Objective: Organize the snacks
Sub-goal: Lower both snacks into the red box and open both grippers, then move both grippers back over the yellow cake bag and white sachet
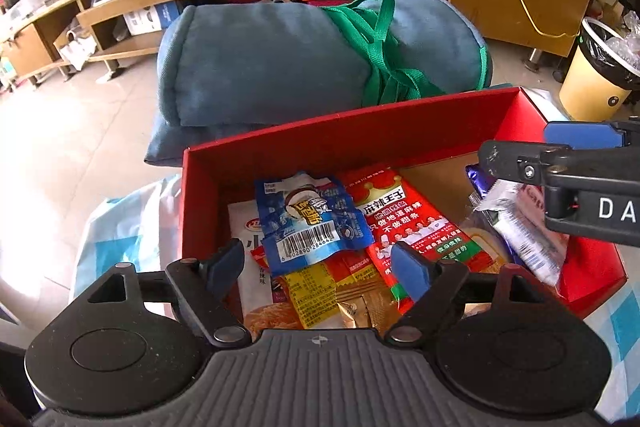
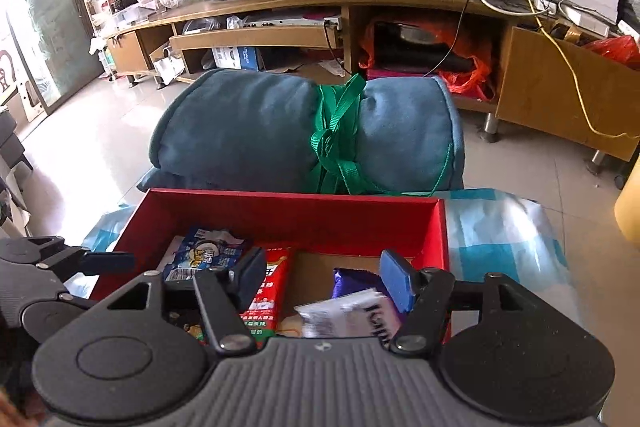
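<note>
Left wrist view first: the left gripper (image 1: 320, 263) hangs over the near end of the red box (image 1: 360, 131), jaws spread wide with nothing pinched between them. Inside the box, a blue snack packet (image 1: 312, 223) with a barcode lies on top of the pile, just beside a red-and-green spicy snack packet (image 1: 416, 227). Under them sit a white packet (image 1: 246, 227) against the left wall and a yellow-and-orange sachet (image 1: 316, 291) at the near edge. The right gripper (image 1: 516, 151) reaches in from the right, above a white-and-purple wrapper (image 1: 516, 223) at the box's right end. Bare cardboard floor shows at the back right. Behind the box lies a rolled blue cushion (image 1: 280, 59) tied with green strap (image 1: 380, 39); a yellow bin (image 1: 592, 79) stands far right.

Over to the right wrist view: the right gripper (image 2: 326, 283) has its jaws apart, and the white-and-purple wrapper (image 2: 352, 315) lies below and between them; the pads do not press on it. The red box (image 2: 296, 211) rests on a blue-and-white checked sheet (image 2: 504, 235). The blue snack packet (image 2: 204, 251) sits left, the red packet (image 2: 272, 291) beside it.
</note>
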